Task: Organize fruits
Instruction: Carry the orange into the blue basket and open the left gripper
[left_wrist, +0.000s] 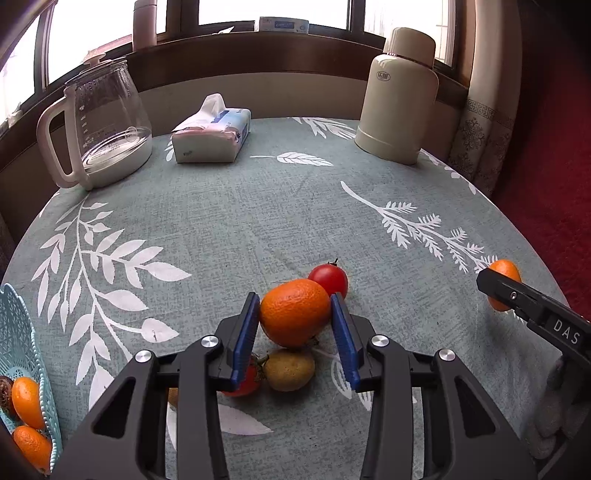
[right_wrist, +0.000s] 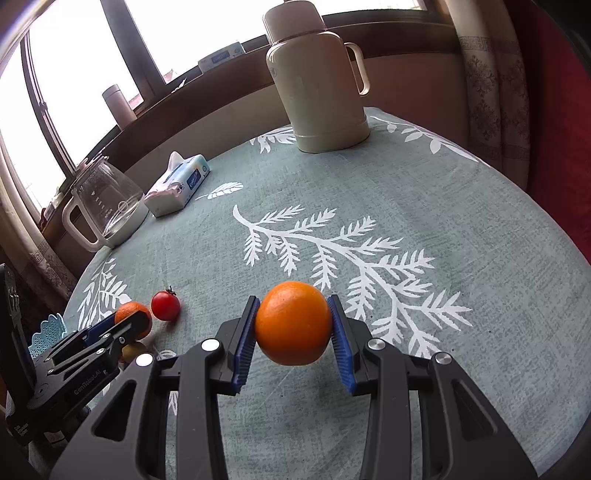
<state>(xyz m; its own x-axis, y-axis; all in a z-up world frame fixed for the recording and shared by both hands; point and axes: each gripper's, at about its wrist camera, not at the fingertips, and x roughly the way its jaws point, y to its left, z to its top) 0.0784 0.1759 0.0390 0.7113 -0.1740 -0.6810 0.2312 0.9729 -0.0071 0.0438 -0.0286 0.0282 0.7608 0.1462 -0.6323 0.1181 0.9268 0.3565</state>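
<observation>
Left wrist: your left gripper (left_wrist: 294, 325) brackets an orange (left_wrist: 294, 312) in the fruit pile, grip unclear | right gripper (right_wrist: 293, 325) clamps second orange (right_wrist: 293, 323) off the cloth | basket (left_wrist: 22, 347) far left, probably their destination

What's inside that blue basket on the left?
The blue basket holds two oranges and something brownish at the picture's edge; the rest is out of frame.
</observation>
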